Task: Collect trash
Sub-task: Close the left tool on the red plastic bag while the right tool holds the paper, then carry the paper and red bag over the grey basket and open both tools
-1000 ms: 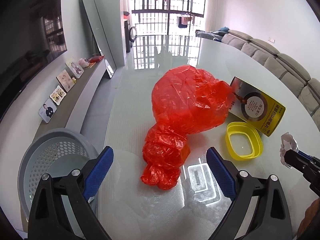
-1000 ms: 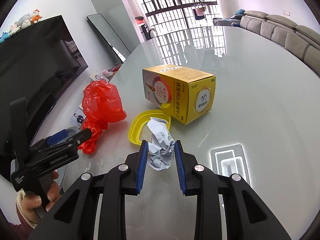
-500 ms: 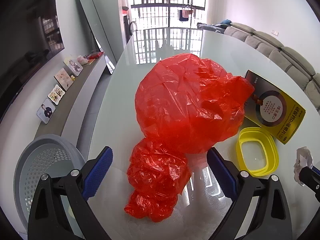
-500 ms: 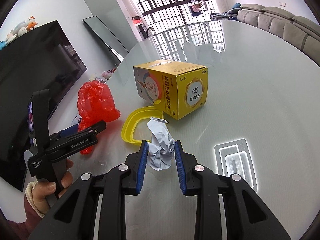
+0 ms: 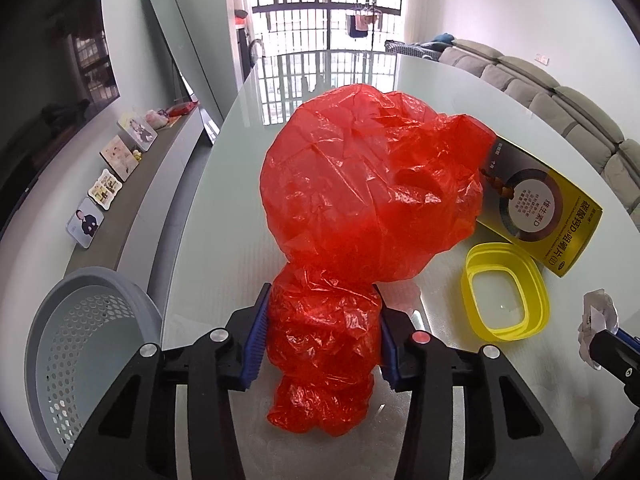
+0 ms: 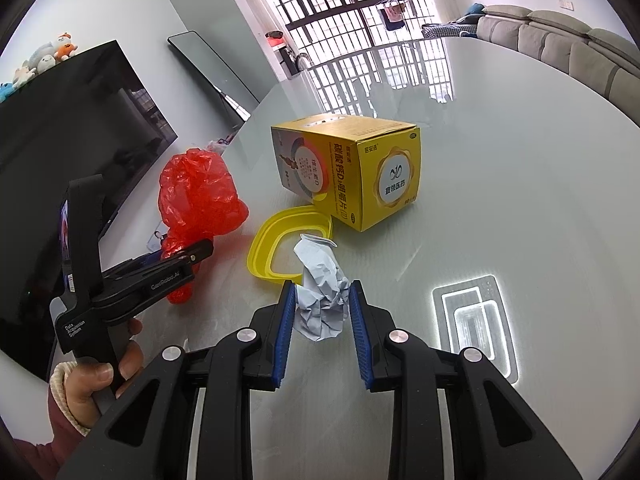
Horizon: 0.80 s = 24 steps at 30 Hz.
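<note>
A crumpled red plastic bag [image 5: 372, 200] lies on the glossy white table [image 5: 224, 240]. My left gripper [image 5: 322, 312] is shut on the bag's narrow lower end. The bag also shows in the right wrist view [image 6: 196, 200], with the left gripper [image 6: 188, 256] at its lower part. My right gripper [image 6: 322, 300] is shut on a crumpled white paper ball [image 6: 322, 300] just above the table. The paper ball shows at the right edge of the left wrist view [image 5: 596, 316].
A yellow medicine box [image 6: 352, 176] and a yellow plastic ring lid [image 6: 276, 248] lie beyond the paper ball. A grey perforated bin [image 5: 80, 352] stands on the floor at the table's left edge. A TV [image 6: 72, 152], shelf and sofa [image 6: 560, 40] surround the table.
My left gripper moved forward onto the red bag and closed around its lower end. My right gripper stayed shut on the paper ball and shifted slightly.
</note>
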Available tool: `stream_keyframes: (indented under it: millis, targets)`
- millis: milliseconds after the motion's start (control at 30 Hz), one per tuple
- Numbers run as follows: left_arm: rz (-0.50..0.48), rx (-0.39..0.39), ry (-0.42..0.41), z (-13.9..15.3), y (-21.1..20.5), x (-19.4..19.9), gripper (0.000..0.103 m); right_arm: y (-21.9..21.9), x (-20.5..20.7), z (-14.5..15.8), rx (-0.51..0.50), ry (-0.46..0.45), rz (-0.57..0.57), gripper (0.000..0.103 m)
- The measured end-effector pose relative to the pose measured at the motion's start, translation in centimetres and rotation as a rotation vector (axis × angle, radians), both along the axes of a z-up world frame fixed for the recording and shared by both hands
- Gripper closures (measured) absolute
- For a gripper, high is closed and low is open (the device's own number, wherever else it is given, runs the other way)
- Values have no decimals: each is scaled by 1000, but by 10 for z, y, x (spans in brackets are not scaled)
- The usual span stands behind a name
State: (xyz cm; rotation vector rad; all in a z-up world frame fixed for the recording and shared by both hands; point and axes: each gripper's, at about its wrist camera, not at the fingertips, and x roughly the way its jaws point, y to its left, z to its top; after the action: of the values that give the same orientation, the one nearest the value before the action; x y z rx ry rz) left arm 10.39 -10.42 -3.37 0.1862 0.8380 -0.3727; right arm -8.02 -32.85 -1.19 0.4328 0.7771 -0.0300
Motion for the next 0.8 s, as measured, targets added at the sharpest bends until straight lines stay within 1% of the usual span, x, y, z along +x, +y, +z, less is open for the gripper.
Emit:
stream_keyframes:
  millis: [167,433,800]
  targets:
    - [-4,-2,-33,12,3,-13,58,2,-4,4,-3,-14,-1,76]
    - [1,-16,-60,26,13,-34,58,11,-13,8,-5,-33,17,76]
    - [30,-23,-80,34,42,-57,58,34,-13,21,-20,-57,68,76]
